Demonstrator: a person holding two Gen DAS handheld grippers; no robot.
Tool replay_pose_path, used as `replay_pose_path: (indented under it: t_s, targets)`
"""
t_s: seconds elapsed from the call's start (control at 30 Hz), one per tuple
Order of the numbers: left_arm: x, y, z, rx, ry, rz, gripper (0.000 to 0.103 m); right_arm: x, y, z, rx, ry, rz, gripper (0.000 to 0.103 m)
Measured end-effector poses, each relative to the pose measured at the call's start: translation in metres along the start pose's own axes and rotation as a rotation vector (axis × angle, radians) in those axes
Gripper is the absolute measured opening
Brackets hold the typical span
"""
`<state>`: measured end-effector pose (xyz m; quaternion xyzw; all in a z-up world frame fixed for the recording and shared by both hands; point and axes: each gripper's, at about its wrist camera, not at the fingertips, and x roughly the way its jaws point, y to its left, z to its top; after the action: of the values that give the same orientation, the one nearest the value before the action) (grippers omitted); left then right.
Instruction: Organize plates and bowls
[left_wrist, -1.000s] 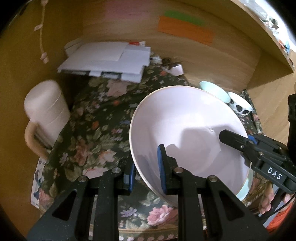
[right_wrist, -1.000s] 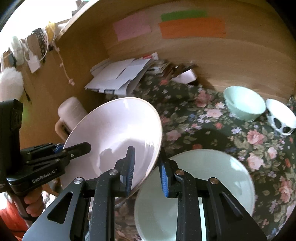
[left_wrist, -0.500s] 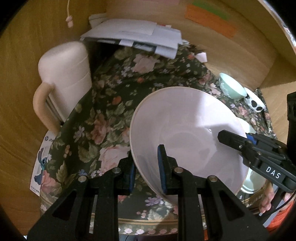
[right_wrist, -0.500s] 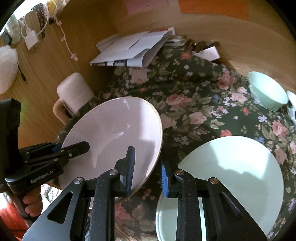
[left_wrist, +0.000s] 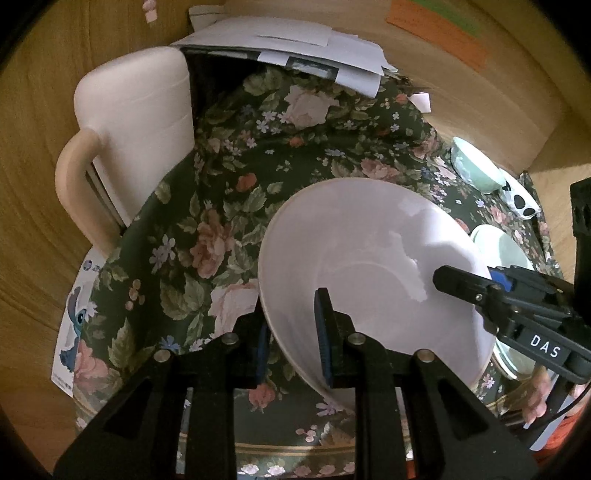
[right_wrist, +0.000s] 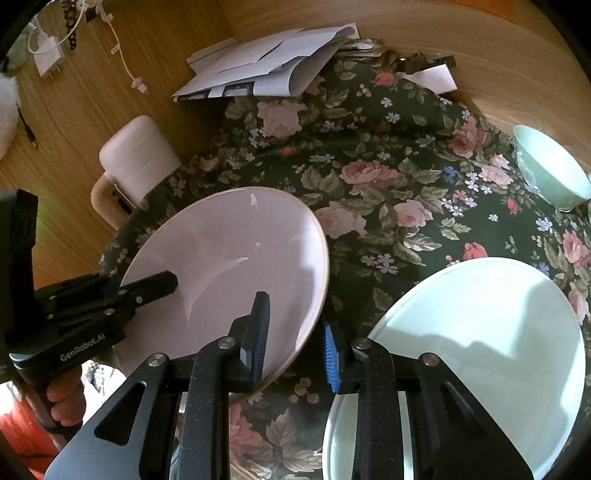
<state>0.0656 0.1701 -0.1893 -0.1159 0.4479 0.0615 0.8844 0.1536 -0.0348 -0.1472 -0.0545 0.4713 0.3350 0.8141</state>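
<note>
you're carrying the pink plate above the floral tabletop, left hand-held gripper and right hand-held gripper both clenched on its rims. next, probably lower it onto the green plate at right.

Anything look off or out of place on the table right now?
Mostly the pink plate: it is tilted, gripped at opposite rims by the left gripper and right gripper. A messy paper pile overhangs the floral cloth. Nothing spilled.
</note>
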Motion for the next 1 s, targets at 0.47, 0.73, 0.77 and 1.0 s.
replay_pose_path:
  t_s: [0.47,0.73,0.77,1.0]
  targets:
    - [-0.046,-0.015,0.024,0.021,-0.173,0.016,0.046,-0.068,-0.027,0.007,-0.008,-0.185,-0.083,0.05]
    - [-0.077,-0.057,0.047,0.085,-0.287,-0.038,0.064,-0.115,-0.062,0.014,0.02,-0.288,-0.178,0.062]
    - [-0.078,-0.062,0.049,0.092,-0.296,-0.043,0.065,-0.121,-0.068,0.015,0.031,-0.297,-0.186,0.064]
    - [-0.075,-0.096,0.071,0.101,-0.334,-0.076,0.07,-0.15,-0.105,0.018,0.08,-0.353,-0.246,0.071]
